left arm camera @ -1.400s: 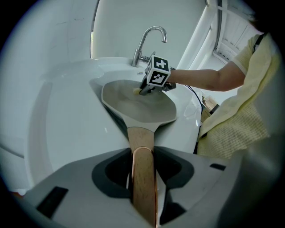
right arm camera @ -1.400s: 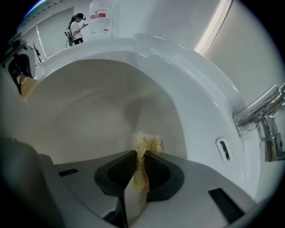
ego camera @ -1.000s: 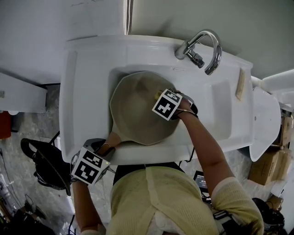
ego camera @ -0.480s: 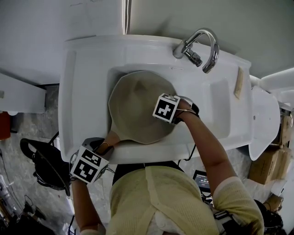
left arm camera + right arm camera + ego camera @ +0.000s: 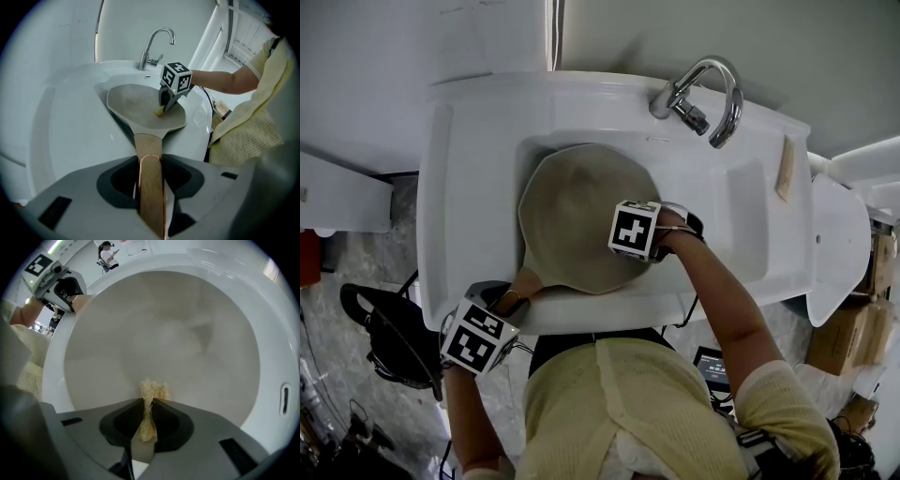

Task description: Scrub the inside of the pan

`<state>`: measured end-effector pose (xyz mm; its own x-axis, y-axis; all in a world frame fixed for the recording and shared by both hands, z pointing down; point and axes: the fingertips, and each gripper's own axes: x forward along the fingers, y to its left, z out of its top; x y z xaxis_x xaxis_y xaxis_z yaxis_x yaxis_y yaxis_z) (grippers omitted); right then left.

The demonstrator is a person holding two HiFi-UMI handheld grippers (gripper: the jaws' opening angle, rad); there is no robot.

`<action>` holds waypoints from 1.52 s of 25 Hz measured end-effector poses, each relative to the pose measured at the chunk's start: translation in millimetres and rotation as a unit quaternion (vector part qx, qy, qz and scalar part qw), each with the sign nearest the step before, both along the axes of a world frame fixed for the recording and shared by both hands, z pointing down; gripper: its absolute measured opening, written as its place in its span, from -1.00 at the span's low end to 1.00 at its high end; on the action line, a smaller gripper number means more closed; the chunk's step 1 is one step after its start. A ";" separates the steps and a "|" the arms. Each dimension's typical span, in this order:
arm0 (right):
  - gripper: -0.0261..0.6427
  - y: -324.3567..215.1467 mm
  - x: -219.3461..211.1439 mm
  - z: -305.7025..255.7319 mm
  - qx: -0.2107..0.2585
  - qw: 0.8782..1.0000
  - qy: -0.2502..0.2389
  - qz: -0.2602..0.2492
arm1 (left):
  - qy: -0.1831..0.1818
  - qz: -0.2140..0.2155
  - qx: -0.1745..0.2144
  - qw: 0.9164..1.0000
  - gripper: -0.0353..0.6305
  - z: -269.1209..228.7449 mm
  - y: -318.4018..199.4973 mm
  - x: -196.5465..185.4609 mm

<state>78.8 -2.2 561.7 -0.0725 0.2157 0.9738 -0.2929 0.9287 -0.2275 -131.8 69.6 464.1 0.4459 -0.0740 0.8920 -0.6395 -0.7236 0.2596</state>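
We find the pan (image 5: 572, 211) lying in the basin of the white sink (image 5: 469, 187), at the centre of the head view, below and left of the faucet (image 5: 712, 84). Its wooden handle (image 5: 149, 150) runs toward the lower left of that frame and crosses the sink's front rim.

The left gripper (image 5: 150, 187) is clamped on the handle. In the left gripper view, both jaws press against the sides of the wood, and the handle runs straight up the middle of the frame to the pan bowl.

The right gripper (image 5: 149, 416) grasps a pale yellow fibrous scrubber (image 5: 151, 391). In the right gripper view, the jaws pinch the scrubber at the lower centre of the frame. Its frayed tuft sticks out past the jaw tips and touches the grey inner surface of the pan, which fills most of that frame.

In the head view, the right gripper stands over the right part of the pan's interior, close to the rim. In the left gripper view, we see the scrubber's tip resting on the pan floor, just right of frame centre.
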 end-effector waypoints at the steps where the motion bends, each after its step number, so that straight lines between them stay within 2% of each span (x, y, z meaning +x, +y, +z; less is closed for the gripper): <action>1: -0.70 2.5 -0.9 -0.8 -0.003 1.000 0.000 -0.004 | 0.000 0.000 0.000 1.000 -0.29 0.0 0.3 -0.3; 8: -0.70 17.6 -6.8 -4.9 -0.032 0.999 -0.009 -0.022 | 0.000 -0.001 -0.001 1.000 -0.29 0.1 -0.4 -0.3; 18: -0.70 35.3 -14.2 -12.3 -0.078 0.996 -0.039 -0.018 | -0.002 0.000 0.002 1.000 -0.29 -0.3 0.1 0.0; 38: -0.70 65.0 -45.7 -25.9 -0.167 0.978 -0.128 -0.008 | -0.002 0.001 0.004 1.000 -0.29 -0.7 0.6 -0.1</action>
<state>33.0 62.8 535.8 -0.2992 0.5212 0.7993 -0.1717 0.7946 -0.5824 -131.9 70.2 463.4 0.4417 -0.0801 0.8936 -0.6387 -0.7275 0.2505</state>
